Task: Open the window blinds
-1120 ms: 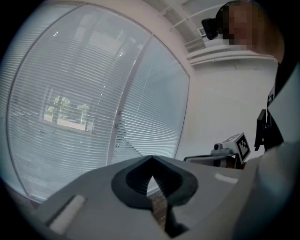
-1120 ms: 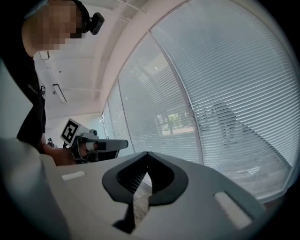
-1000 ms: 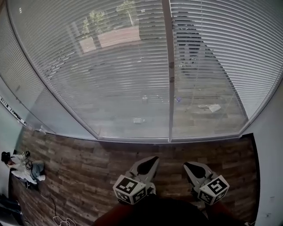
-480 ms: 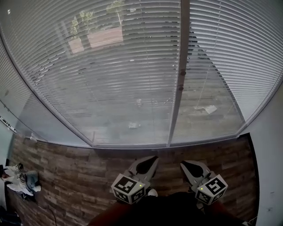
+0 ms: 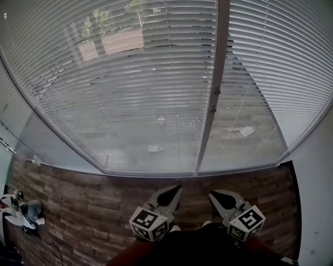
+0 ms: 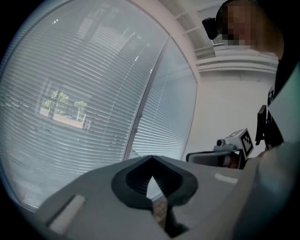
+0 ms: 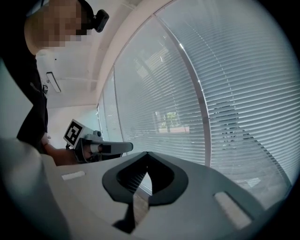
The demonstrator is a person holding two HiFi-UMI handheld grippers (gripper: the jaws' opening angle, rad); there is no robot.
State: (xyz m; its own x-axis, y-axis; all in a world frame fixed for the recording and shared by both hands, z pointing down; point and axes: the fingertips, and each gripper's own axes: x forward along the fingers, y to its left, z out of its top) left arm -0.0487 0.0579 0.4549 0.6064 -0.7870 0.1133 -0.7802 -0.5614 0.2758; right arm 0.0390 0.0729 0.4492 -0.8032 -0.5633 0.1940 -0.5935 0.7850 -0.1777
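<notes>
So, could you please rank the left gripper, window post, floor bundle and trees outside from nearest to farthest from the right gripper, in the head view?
1. left gripper, close beside the right gripper, on its left.
2. window post, straight ahead.
3. floor bundle, far left.
4. trees outside, top of view, farthest.

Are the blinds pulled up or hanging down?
Down: the blinds hang right to the floor; outside shows only between the slats.

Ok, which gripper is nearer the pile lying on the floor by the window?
Left. The left gripper hangs to the right of the pile, well apart from it; the right gripper is further right again, beyond the left one.
</notes>
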